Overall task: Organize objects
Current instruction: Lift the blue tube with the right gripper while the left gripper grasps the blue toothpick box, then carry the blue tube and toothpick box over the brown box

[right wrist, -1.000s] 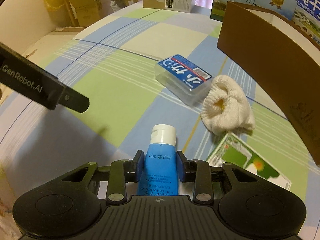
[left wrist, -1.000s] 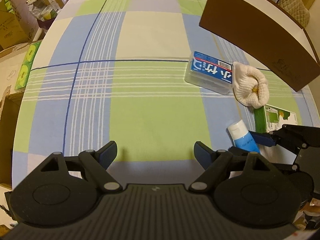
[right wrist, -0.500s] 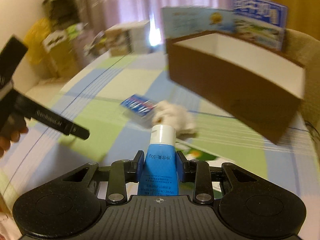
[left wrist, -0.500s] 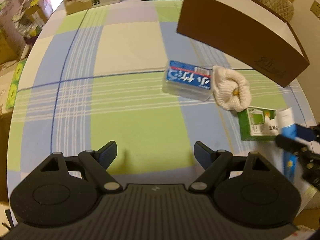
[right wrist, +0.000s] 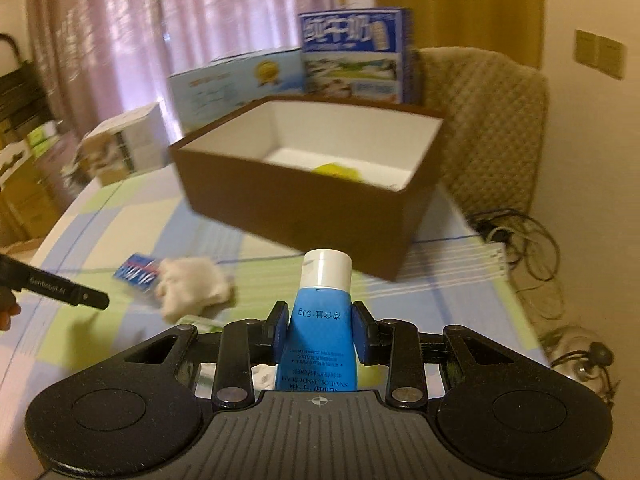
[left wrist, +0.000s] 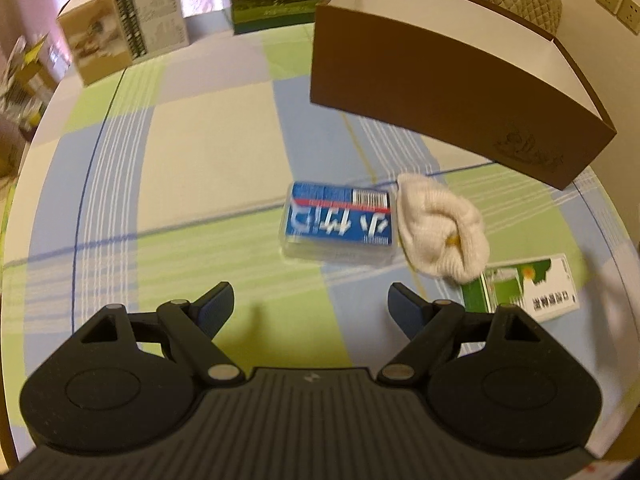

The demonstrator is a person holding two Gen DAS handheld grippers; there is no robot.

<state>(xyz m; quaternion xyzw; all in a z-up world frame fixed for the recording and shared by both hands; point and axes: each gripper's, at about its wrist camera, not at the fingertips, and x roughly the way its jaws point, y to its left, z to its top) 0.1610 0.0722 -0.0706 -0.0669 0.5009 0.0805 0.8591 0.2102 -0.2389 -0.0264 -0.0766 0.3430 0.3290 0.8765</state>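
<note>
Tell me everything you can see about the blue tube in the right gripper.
The blue tube is a small squeeze tube, apparently soft plastic, with a white screw cap at its far end and printed text, including "hand cream", reading upside down in this view. The right gripper is shut on its body, one pad on each side, just below the cap. It is held off the table, cap pointing away toward the open brown box. Nothing else touches it.

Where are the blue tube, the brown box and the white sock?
blue tube (right wrist: 320, 328), right wrist view, on its blue body.
brown box (right wrist: 296, 204), right wrist view, on its front wall.
white sock (left wrist: 436, 224), left wrist view, on its knit middle.
</note>
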